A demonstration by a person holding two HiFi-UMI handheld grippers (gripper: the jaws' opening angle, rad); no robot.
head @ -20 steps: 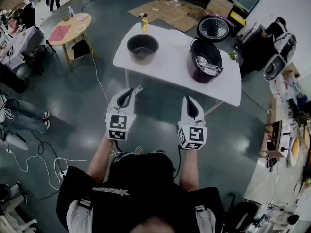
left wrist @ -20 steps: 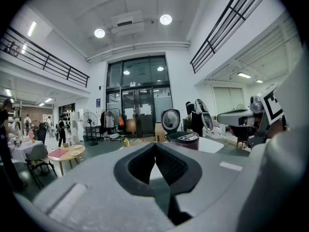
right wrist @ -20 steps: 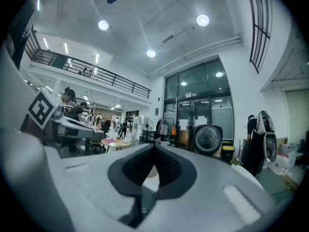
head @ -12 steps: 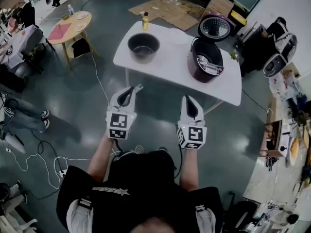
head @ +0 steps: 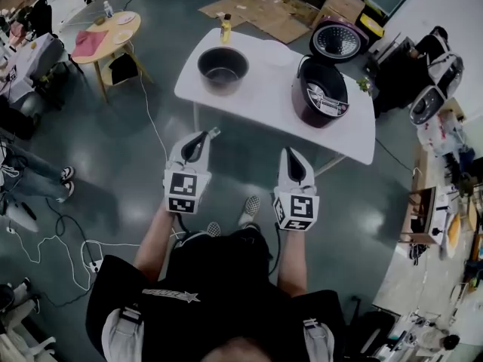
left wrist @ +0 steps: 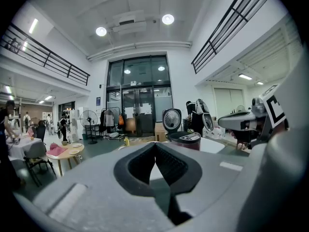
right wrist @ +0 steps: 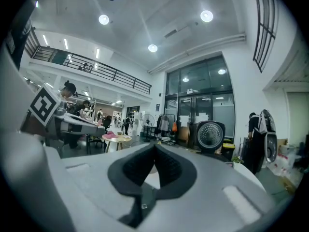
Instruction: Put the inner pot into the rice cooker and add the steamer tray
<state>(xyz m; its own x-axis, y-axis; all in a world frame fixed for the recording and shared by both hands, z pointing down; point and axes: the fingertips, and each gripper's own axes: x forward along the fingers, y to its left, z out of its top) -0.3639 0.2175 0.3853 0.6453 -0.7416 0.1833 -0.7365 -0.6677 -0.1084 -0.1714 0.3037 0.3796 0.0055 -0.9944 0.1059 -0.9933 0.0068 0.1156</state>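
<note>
On the white table [head: 264,100] ahead, the dark inner pot [head: 223,68] stands empty at the left end. The purple rice cooker [head: 320,93] sits at the right end with its lid [head: 337,41] swung up. Between them lies a pale round piece [head: 277,55], too faint to identify. My left gripper [head: 205,137] and right gripper [head: 290,154] are held side by side over the floor, well short of the table, both shut and empty. The left gripper [left wrist: 155,144] looks toward the cooker [left wrist: 184,139]. Past the right gripper [right wrist: 155,146], the raised lid [right wrist: 210,135] shows.
A yellow bottle [head: 225,29] stands at the table's far edge. A round wooden table [head: 106,40] with a red cloth is at the back left. Flattened cardboard [head: 260,10] lies on the floor behind. Cables [head: 45,240] trail on the left. Other appliances [head: 434,89] crowd the right.
The person has taken a step: a shoe now shows on the floor between the grippers. Both grippers remain shut and in almost the same place.
</note>
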